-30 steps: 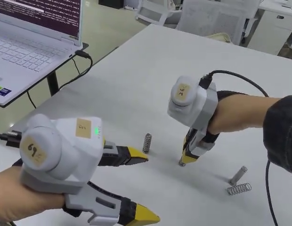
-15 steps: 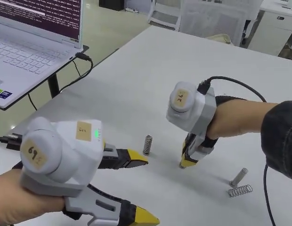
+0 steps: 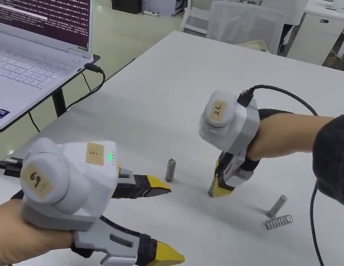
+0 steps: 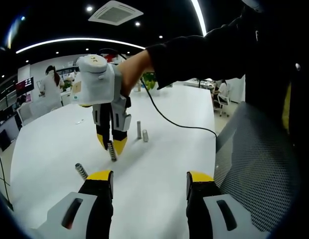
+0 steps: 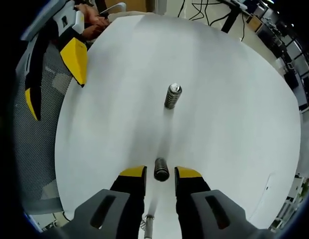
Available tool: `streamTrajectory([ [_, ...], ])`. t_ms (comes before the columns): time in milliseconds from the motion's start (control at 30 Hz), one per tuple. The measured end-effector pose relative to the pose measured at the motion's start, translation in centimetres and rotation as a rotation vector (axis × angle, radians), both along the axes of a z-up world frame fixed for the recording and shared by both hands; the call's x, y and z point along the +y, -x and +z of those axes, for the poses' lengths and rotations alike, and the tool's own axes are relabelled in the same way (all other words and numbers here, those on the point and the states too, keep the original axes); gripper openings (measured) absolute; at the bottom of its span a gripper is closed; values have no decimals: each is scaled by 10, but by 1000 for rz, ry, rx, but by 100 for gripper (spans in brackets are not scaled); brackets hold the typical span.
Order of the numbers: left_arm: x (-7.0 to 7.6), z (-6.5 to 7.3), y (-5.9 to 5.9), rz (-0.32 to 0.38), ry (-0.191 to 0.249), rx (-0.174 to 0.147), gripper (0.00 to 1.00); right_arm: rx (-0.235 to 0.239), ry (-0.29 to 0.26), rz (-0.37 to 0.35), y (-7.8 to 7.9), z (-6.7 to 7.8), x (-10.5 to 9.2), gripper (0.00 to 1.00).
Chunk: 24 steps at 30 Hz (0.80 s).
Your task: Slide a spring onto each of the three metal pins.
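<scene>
My right gripper (image 3: 218, 187) points down at the white table (image 3: 161, 88), shut on a small spring (image 3: 212, 187) that leans out under its yellow tips. The same spring (image 5: 161, 169) sits between those tips (image 5: 160, 172) in the right gripper view. A pin wearing a spring (image 3: 171, 170) stands upright just to its left, apart from it, and appears as (image 5: 172, 96). A bare pin (image 3: 277, 205) stands to the right, with a loose spring (image 3: 279, 221) lying beside it. My left gripper (image 3: 162, 220) hovers open at the near left, holding nothing.
A laptop (image 3: 33, 55) sits on a side stand at the far left, its cable (image 3: 97, 83) hanging by the table edge. White chairs (image 3: 244, 22) stand beyond the far edge. A black cable (image 3: 283, 91) runs from the right gripper over the sleeve.
The right gripper has tipped a little, and the spring's coils now show beneath its tips. The left gripper stays open in place. The head camera has shifted slightly.
</scene>
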State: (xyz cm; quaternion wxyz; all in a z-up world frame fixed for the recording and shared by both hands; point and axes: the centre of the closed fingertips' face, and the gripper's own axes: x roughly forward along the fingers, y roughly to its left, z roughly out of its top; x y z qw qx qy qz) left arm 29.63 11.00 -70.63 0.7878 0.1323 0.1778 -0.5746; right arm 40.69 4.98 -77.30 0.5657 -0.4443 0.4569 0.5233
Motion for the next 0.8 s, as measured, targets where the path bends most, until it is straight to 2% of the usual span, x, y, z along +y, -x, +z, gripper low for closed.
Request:
streamTrajectory([
  [300,-2,2,-1,-11,-5,-7,55,-34,-59,-44,-2,24,-7,22],
  [500,-5,4,0,-23,-8,-11,54,-48,-78,-67,0,33,-17,22],
  [800,-12,6,0,-45,-14,-13,54,-76,-131,-114,10,59,-30,22],
])
